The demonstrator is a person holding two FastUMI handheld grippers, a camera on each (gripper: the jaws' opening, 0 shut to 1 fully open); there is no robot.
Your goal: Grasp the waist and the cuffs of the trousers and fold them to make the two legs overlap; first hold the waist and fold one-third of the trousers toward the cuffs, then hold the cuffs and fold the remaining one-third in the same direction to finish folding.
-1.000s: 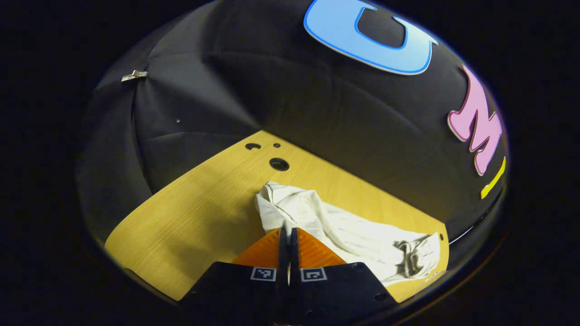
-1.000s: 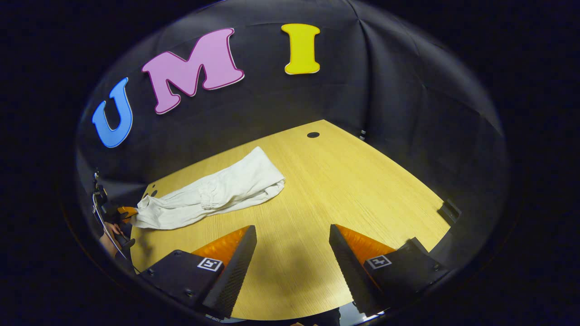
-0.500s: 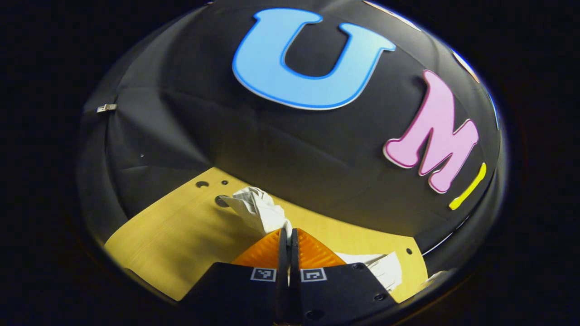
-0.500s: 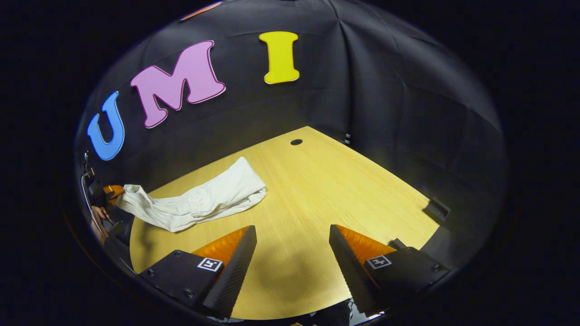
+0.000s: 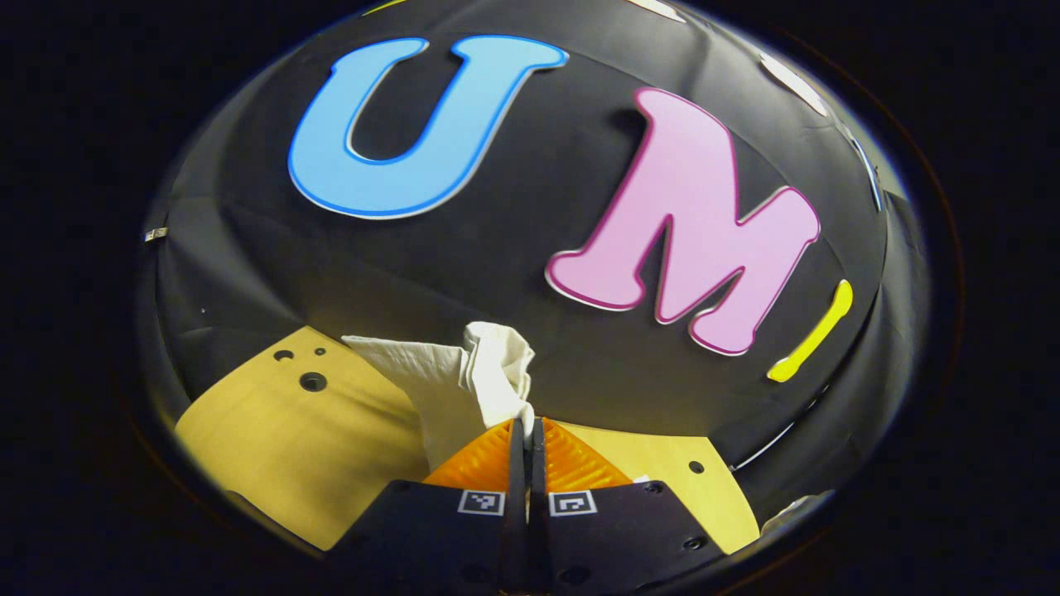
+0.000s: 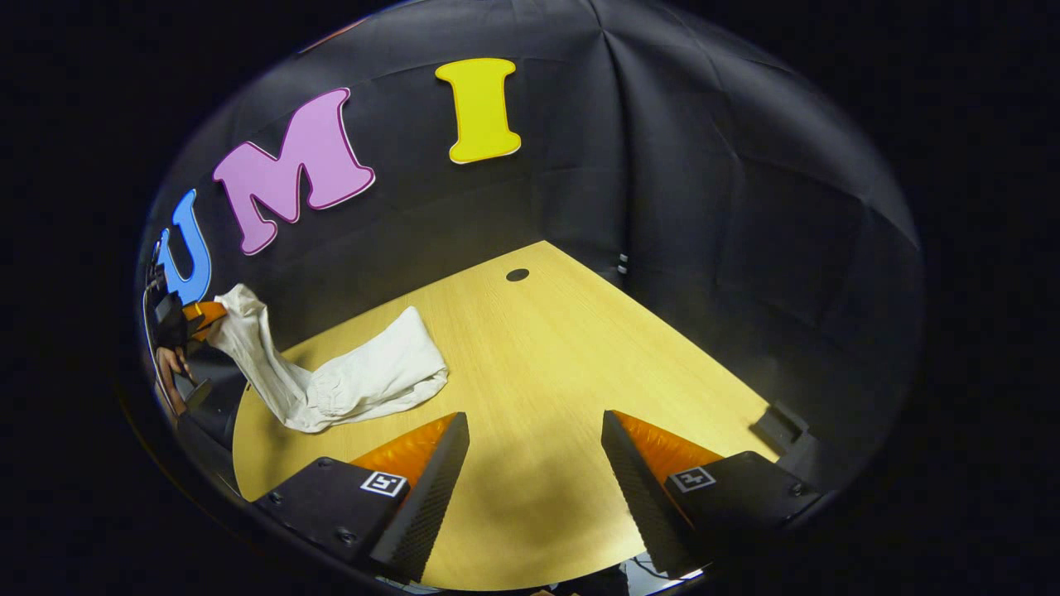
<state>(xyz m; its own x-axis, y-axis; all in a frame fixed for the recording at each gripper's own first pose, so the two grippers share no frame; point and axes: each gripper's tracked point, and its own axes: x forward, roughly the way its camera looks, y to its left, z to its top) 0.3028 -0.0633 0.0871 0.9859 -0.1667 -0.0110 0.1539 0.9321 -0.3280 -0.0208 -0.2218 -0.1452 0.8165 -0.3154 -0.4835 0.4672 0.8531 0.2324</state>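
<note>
Right gripper view: right gripper (image 6: 534, 480) wide open, empty; trousers (image 6: 364, 381) lie ahead-left, far end lifted, clamped by left gripper (image 6: 203, 319).

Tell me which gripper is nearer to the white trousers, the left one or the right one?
Left. The left gripper is shut on one end of the trousers and holds it above the table. The right gripper is open, apart from them, over bare table.

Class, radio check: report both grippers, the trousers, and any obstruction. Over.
Left gripper shut on trousers, one end lifted off table. Right gripper open, holding nothing, over bare wood. Other end on table. No obstruction seen.
</note>
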